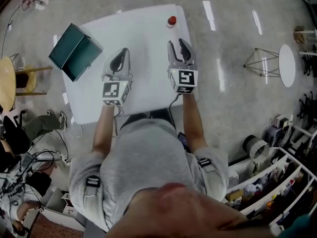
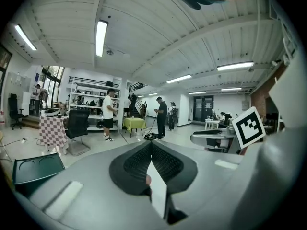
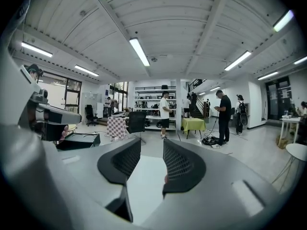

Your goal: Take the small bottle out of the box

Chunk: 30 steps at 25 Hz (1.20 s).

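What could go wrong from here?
1. The box sits at the table's left corner and seems to overhang it; a push from the left hand-held gripper could tip it off.
2. The small red object, possibly the bottle, stands close to the far edge; a sweep could knock it down.
3. The left jaws are together, while the right hand-held gripper is open and empty; reaching in shut would bump, not grasp.

The right gripper (image 3: pixel 151 143) hung over the white table (image 3: pixel 144 190), jaws apart with nothing between them; the dark box (image 3: pixel 79 141) sat near the table's left edge.
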Tool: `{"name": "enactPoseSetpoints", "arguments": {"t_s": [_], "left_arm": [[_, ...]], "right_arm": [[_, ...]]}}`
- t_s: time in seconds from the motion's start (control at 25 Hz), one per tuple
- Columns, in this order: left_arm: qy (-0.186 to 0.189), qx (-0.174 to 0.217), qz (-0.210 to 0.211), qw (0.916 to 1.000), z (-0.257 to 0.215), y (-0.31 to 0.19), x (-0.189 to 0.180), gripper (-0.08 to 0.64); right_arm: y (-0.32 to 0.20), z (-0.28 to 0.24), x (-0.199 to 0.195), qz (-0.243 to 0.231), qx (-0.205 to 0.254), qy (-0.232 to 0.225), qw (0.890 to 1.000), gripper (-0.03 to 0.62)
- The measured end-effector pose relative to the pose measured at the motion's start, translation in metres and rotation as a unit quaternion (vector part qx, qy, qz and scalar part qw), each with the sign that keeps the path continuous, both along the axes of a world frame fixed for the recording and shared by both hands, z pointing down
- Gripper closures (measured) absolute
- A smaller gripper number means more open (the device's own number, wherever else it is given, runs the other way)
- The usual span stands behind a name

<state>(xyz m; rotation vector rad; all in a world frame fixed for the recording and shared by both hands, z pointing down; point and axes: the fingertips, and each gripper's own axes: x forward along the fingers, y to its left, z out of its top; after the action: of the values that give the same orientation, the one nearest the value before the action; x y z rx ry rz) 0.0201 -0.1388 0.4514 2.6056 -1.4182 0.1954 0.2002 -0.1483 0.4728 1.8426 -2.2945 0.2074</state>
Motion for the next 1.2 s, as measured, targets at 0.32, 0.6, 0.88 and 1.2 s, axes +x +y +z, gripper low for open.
{"name": "enactPoseSetpoints", "arguments": {"t_s": [0.32,0.6,0.88,1.2], "left_arm": [[0.005,0.014,0.012,0.9998,-0.017,0.046,-0.015,0.548],[0.005,0.023,0.025,0.9994,-0.026,0.072,-0.038,0.548],[-0.006,0.021,0.035,0.9992,-0.018,0.102,-0.062,0.548],[0.006,0.023,0.043,0.9988,-0.022,0.13,-0.071,0.548]], "right_arm": [[0.053,-0.021,-0.024,0.004,0.021,-0.002,1.0,0.464],[0.089,-0.028,-0.052,0.009,0.029,-0.004,1.0,0.5],[0.125,-0.023,-0.078,0.009,0.029,-0.005,1.0,0.534],[0.163,-0.023,-0.091,0.02,0.03,-0.005,0.999,0.564]]}}
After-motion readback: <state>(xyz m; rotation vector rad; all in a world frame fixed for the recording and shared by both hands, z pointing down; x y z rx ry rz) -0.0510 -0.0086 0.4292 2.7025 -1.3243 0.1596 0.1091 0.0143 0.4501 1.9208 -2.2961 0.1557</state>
